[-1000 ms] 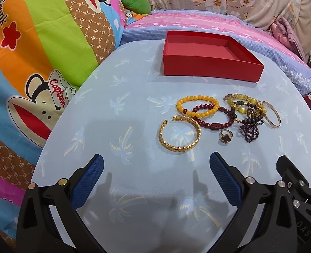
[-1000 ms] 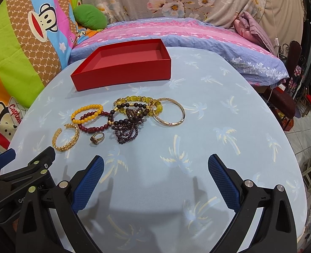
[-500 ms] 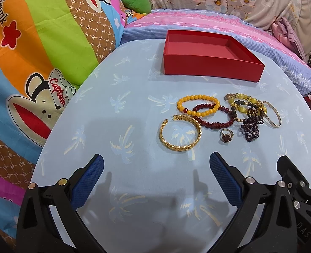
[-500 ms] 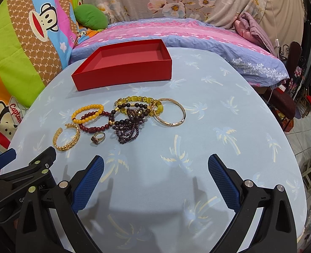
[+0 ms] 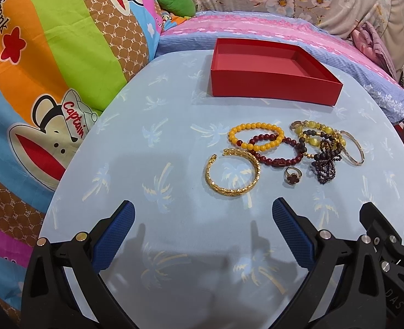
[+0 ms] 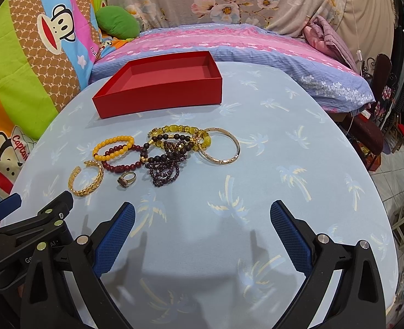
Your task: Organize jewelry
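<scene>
Jewelry lies in a loose cluster mid-surface, short of the empty red box (image 5: 273,74). Left wrist view: my left claw (image 5: 203,230) is spread wide, holding nothing. The gold open cuff (image 5: 232,172) is rigid and textured. The orange bead bracelet (image 5: 255,136) overlaps the dark red bead bracelet (image 5: 276,150) — lifting one risks dragging the other.

Right wrist view: my right claw (image 6: 202,230) is likewise wide and empty. The dark purple strands (image 6: 164,168) tangle with the yellow bead bracelet (image 6: 177,134), which overlaps the thin gold bangle (image 6: 220,148). The small ring (image 6: 126,179) — hard, low — may slip from the pads.
</scene>
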Demonstrator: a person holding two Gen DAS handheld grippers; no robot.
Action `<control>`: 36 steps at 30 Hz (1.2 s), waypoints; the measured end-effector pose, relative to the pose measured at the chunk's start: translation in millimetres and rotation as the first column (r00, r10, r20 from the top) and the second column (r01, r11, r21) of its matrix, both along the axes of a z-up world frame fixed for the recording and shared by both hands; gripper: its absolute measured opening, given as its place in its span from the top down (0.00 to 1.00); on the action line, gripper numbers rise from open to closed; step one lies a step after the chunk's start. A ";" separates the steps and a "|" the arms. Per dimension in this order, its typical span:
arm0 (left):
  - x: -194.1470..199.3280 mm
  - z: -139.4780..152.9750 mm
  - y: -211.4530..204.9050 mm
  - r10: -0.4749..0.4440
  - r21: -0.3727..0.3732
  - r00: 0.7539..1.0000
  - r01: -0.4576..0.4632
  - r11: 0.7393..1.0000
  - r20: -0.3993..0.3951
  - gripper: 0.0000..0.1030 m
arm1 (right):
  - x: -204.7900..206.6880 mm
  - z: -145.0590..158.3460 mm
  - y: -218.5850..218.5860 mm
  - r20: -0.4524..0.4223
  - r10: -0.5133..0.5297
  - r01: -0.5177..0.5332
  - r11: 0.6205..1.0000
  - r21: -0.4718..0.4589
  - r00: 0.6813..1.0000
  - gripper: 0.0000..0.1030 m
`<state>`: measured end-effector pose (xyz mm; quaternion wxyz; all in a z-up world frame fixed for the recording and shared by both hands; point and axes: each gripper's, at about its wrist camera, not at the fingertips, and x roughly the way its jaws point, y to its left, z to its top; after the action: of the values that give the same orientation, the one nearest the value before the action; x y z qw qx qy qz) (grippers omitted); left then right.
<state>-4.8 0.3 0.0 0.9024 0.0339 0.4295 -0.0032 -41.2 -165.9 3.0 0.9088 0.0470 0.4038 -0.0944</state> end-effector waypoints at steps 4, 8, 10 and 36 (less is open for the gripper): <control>0.0 0.1 -0.1 0.001 0.000 1.000 -0.001 1.000 0.000 0.07 | 0.0 0.0 0.0 0.000 0.000 0.000 1.000 0.000 1.000 0.07; 0.0 0.1 -0.2 0.001 0.000 1.000 -0.001 1.000 -0.001 0.07 | -0.3 0.0 0.1 0.000 0.000 0.000 1.000 0.001 1.000 0.07; -0.1 0.0 -0.1 0.001 0.000 1.000 -0.001 1.000 0.000 0.07 | -0.2 0.0 0.2 0.000 0.000 0.000 1.000 0.001 1.000 0.07; 6.7 -10.6 9.6 0.038 -0.042 0.999 -0.039 0.998 -0.034 0.07 | 6.2 -6.9 -16.9 -0.021 -0.031 0.032 0.999 0.020 0.999 0.07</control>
<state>2.0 9.9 -10.7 0.8955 0.0063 0.4449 0.0046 -35.0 -182.8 -3.9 0.9025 0.0618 0.4131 -0.1050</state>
